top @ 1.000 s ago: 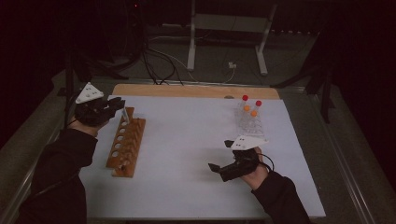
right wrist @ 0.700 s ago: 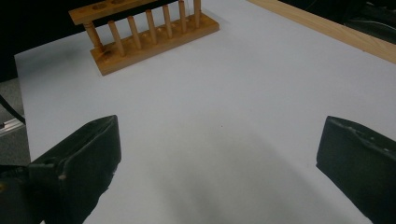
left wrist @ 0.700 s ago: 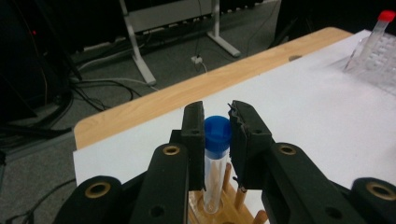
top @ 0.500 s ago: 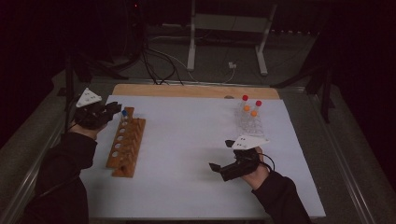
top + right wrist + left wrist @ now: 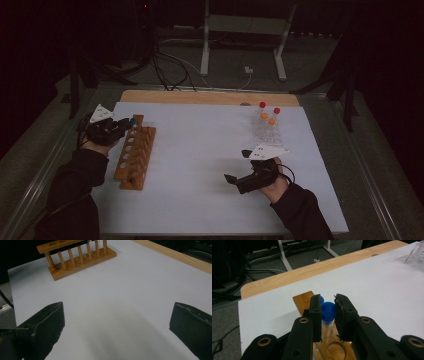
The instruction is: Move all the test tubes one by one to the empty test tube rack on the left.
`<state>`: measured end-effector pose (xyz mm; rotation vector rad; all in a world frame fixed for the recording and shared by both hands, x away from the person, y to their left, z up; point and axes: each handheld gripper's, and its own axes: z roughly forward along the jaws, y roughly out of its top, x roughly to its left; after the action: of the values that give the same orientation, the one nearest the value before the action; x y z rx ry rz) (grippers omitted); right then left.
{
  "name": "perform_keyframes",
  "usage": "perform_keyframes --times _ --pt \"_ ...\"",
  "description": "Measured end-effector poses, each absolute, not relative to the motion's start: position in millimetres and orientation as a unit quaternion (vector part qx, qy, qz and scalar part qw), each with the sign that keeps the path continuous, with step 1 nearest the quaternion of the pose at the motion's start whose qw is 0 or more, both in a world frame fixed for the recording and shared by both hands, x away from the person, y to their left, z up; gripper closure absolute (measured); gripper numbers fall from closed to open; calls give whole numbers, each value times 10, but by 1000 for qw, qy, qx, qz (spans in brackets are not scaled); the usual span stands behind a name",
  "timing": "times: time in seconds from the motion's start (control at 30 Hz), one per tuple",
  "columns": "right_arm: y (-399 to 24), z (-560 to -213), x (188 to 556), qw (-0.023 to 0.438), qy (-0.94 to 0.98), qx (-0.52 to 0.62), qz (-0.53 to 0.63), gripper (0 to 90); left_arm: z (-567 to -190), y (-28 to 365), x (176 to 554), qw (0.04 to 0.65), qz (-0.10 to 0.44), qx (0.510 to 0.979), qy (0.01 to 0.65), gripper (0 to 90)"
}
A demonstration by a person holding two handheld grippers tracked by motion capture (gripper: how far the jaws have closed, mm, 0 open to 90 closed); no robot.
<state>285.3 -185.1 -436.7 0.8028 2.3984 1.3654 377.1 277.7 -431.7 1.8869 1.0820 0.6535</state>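
Blue-capped tube (image 5: 328, 315): far-left, over wooden rack (image 5: 135, 156), clamped between left gripper (image 5: 329, 312) jaws. Right gripper (image 5: 117, 322): jaws wide, empty, near right. Risk: tilted tube jams at rack hole.

Across the upper frame, dark cables (image 5: 170, 70) are trailing over the floor (image 5: 310, 75), and a white metal stand (image 5: 245, 30) is standing at top centre beyond the worktop (image 5: 200, 170).

Wooden rack (image 5: 135, 152) lies on the table's (image 5: 200, 150) left side, a capped tube (image 5: 328, 315) standing at its far end — clear rack (image 5: 266, 129) with capped tubes sits far right, well apart.
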Motion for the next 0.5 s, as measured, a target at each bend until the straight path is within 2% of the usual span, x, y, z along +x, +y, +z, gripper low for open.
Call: perform_keyframes --times 0.5 --pt "-1860 -4361 2849 133 826 278 471 0 -4406 2755 3772 411 261 760 431 773"
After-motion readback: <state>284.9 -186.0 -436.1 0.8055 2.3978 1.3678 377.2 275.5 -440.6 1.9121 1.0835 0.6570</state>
